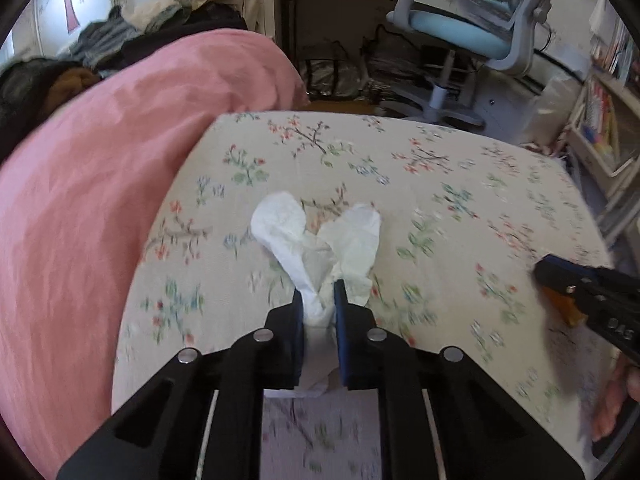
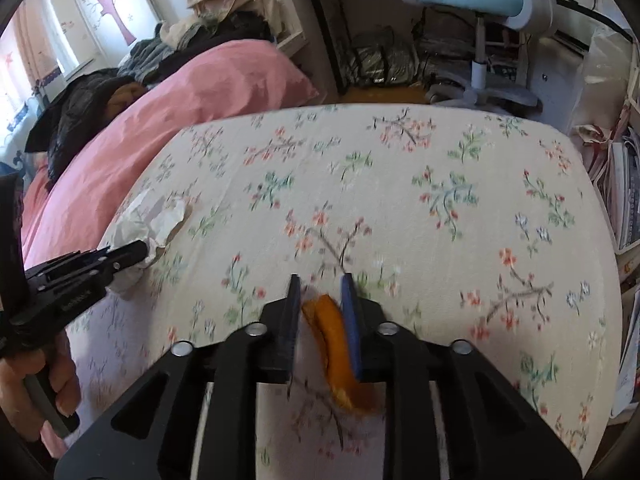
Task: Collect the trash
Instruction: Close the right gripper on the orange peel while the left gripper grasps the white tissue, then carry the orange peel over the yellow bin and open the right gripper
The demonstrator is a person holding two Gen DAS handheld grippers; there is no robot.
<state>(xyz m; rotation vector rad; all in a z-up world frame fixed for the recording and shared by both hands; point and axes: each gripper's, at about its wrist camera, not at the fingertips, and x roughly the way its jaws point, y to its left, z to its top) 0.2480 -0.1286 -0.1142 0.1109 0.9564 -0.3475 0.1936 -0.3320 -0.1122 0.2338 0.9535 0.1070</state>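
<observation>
The bed sheet [image 2: 400, 200] is matt woven cloth, cream with a printed flower pattern and a slightly coarse look. Beside it the pink duvet [image 1: 100, 160] is soft matt cloth, creased. On the sheet the tissue [image 1: 320, 240] is thin white paper, crumpled and dull. The orange peel [image 2: 332, 332], also on the sheet, looks leathery with a faint sheen. Each hand-held gripper, left [image 1: 318, 300] and right [image 2: 320, 292], is matt black plastic with shiny round metal pins and dark blue pads [image 2: 352, 328]. Beyond the sheet, the chair [image 1: 460, 32] has smooth grey plastic and a pale blue cloth seat.
</observation>
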